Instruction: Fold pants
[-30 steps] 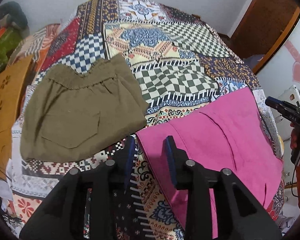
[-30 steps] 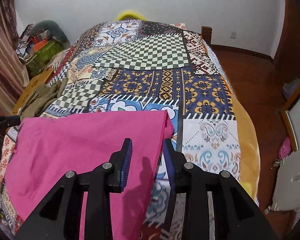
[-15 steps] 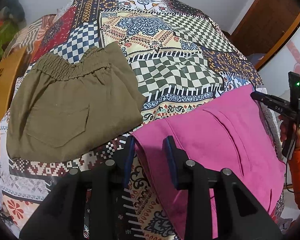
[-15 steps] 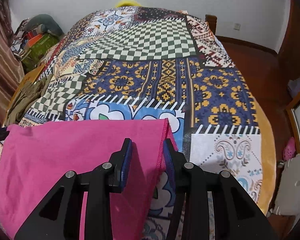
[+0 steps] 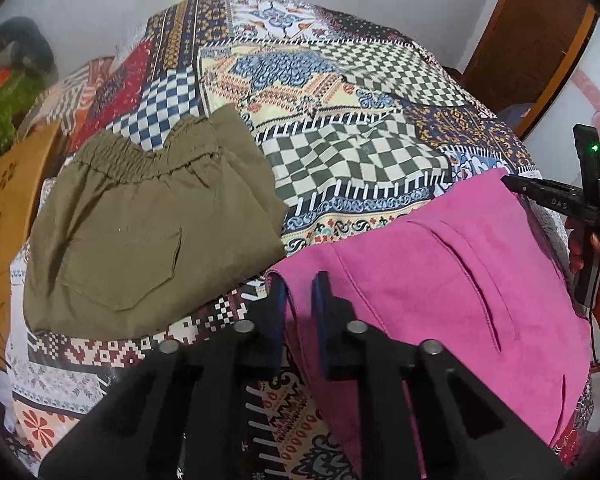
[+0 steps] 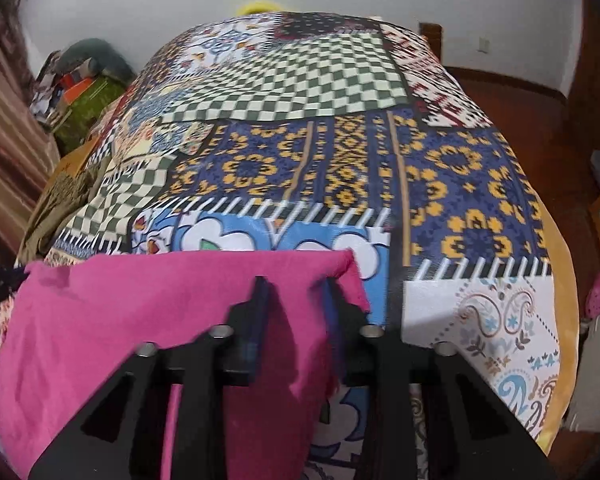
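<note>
The pink pants lay spread across the near end of the bed, over its patchwork cover. The left gripper was closing on the near left corner of the pink cloth, with a fold of it between the narrowing jaws. The right gripper was closing likewise on the far right corner, where the cloth bunched up between its jaws. Taking two corners of one edge probably served to lift that edge and carry it over in a fold. Olive pants, already folded, lay just beside the left corner, leaving little room that way. Beyond the pink edge the cover lay open toward the wall, giving room to swing the cloth forward.
</note>
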`<state>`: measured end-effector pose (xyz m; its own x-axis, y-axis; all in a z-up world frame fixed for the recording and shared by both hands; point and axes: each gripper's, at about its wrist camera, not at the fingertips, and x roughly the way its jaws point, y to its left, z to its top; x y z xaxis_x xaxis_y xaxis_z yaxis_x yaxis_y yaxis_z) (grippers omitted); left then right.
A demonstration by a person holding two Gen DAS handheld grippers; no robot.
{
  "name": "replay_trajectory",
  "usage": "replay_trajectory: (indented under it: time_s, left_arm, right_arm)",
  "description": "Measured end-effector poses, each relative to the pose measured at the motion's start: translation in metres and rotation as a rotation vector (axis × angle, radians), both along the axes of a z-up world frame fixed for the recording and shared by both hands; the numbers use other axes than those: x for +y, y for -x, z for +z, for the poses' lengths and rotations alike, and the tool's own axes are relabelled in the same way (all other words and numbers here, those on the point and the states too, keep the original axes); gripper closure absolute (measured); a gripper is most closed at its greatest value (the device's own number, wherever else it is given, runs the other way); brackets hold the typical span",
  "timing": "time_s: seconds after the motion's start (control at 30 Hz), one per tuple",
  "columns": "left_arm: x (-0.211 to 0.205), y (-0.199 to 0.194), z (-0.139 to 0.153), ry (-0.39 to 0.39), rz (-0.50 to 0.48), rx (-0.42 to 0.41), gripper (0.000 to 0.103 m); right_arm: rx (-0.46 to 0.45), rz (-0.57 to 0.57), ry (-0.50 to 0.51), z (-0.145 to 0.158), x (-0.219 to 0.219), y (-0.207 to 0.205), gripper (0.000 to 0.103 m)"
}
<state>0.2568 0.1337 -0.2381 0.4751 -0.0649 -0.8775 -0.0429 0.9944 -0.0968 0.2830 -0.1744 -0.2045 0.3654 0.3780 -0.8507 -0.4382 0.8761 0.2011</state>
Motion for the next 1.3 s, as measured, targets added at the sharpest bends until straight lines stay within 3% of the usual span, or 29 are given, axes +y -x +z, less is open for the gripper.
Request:
replay_trajectory:
  time_s: [0.07,0.3,0.53,0.73,0.9,1.07,1.2,1.3]
  left_arm:
    - [-0.003,0.000,0.003,-0.016,-0.005,-0.018,0.095]
    - [-0.009,0.002,0.011,-0.062,-0.008,-0.064,0.100]
    - [-0.015,0.007,0.018,-0.128,-0.018,-0.110,0.100]
    - [-0.001,0.001,0.004,-0.080,0.032,-0.063,0.100]
    - [-0.006,0.005,0.000,-0.081,0.018,-0.030,0.099]
    - [-0.002,0.015,0.015,-0.057,0.020,-0.028,0.098]
    - [-0.001,0.016,0.038,-0.023,0.032,-0.072,0.098]
    - [-0.011,0.005,0.049,0.001,0.007,-0.101,0.097]
  right_arm:
    - [-0.011,0.019,0.008,0.000,0.003,0.000,0.096]
    - [-0.090,-0.001,0.041,0.005,0.004,0.000,0.099]
    - [-0.186,0.057,0.196,0.006,0.019,0.005,0.100]
    - [-0.192,0.031,0.217,0.002,0.015,-0.002,0.101]
    - [-0.162,0.046,0.239,-0.002,0.016,-0.004,0.101]
    - [-0.164,0.031,0.247,0.012,0.013,0.000,0.094]
    - [-0.191,0.049,0.179,0.035,0.015,0.009,0.066]
    - [-0.179,0.096,0.101,0.046,0.027,0.018,0.065]
